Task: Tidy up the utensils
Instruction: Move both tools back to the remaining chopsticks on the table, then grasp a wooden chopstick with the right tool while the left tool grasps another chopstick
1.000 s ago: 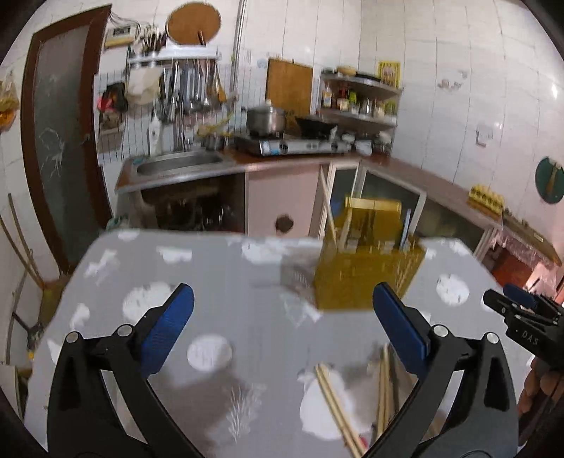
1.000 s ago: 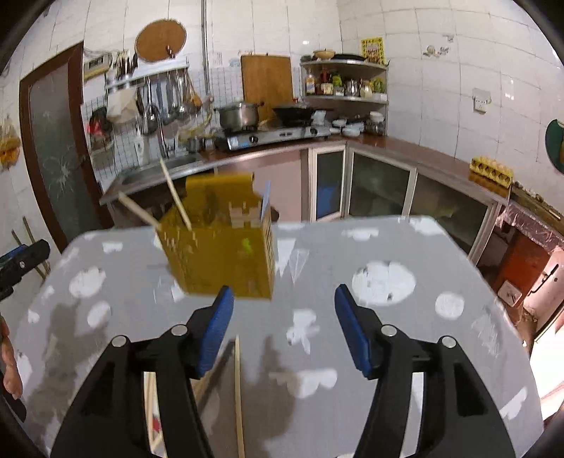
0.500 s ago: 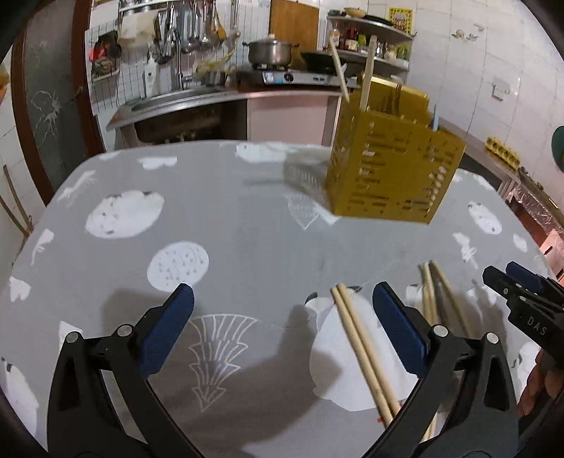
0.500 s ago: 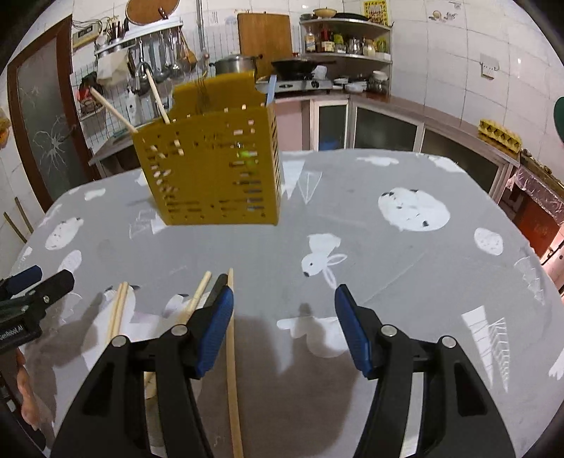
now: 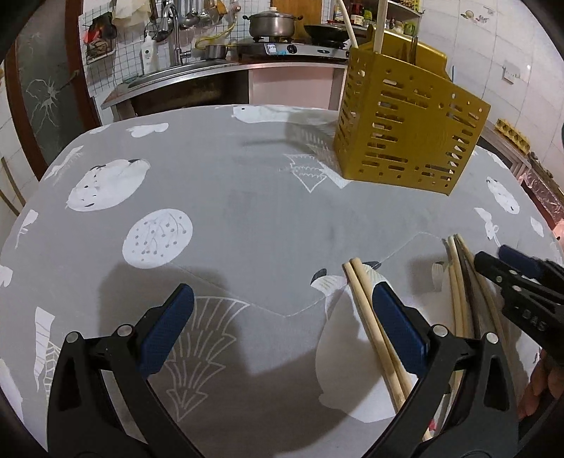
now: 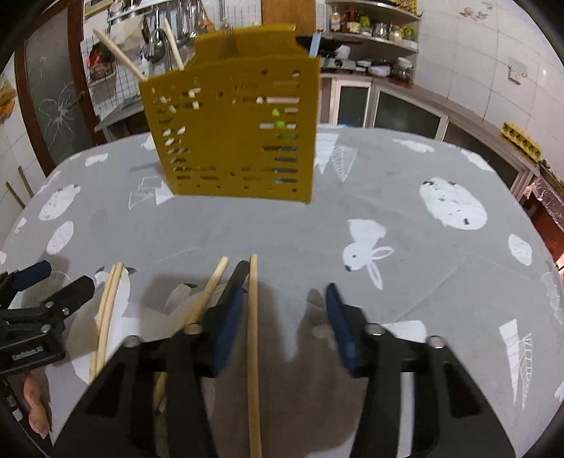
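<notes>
Chopsticks, wooden, loose: one pair (image 5: 373, 327) lying side by side on the tablecloth, passing under the inner face of the left gripper's right finger; a second bundle (image 5: 461, 282) just to the right of it, pale and dark sticks together, beside the right gripper's tip. In the right wrist view, a single chopstick (image 6: 253, 338) runs lengthwise between that gripper's fingers, close against the left one; another (image 6: 208, 296) lies slanted just outside it.

Utensil holder (image 5: 405, 123), yellow, slotted plastic, upright at the far side of the table; two chopsticks (image 6: 141, 53) stand tilted in it, with a blue item at its right rear corner.

Left gripper (image 5: 282, 327): jaws wide apart, empty, low over the cloth.

Right gripper (image 6: 285, 317): jaws apart, clamping nothing; whether the left pad touches the chopstick cannot be told.

Tablecloth (image 5: 229, 211): grey, white animal and tree prints.

Background: sink (image 5: 158, 75), stove with pot (image 5: 271, 24), wall shelves (image 6: 373, 24)
</notes>
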### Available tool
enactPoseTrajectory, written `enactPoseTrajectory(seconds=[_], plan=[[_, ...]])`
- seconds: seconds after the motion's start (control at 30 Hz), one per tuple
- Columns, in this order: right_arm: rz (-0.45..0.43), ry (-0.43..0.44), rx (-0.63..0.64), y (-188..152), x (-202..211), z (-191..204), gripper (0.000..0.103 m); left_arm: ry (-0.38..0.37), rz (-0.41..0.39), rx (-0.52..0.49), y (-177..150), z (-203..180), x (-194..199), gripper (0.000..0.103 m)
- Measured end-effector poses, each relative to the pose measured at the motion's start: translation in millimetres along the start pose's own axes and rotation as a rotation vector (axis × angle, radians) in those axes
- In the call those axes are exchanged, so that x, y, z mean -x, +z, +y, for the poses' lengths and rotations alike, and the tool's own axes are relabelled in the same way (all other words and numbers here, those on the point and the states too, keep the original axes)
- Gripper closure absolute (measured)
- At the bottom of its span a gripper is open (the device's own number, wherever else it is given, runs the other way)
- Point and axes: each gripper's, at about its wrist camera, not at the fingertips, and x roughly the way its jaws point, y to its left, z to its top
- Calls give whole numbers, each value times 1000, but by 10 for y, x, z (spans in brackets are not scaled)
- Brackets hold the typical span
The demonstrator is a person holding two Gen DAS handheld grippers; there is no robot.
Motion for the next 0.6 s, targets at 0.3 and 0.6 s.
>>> enactPoseTrajectory(seconds=[0.3, 0.6], plan=[[31, -5, 37, 7, -98, 133, 95, -6, 36, -7, -34, -22, -48, 9], [27, -45, 1, -52, 42, -101, 97, -23, 47, -16, -77, -98, -46, 12]])
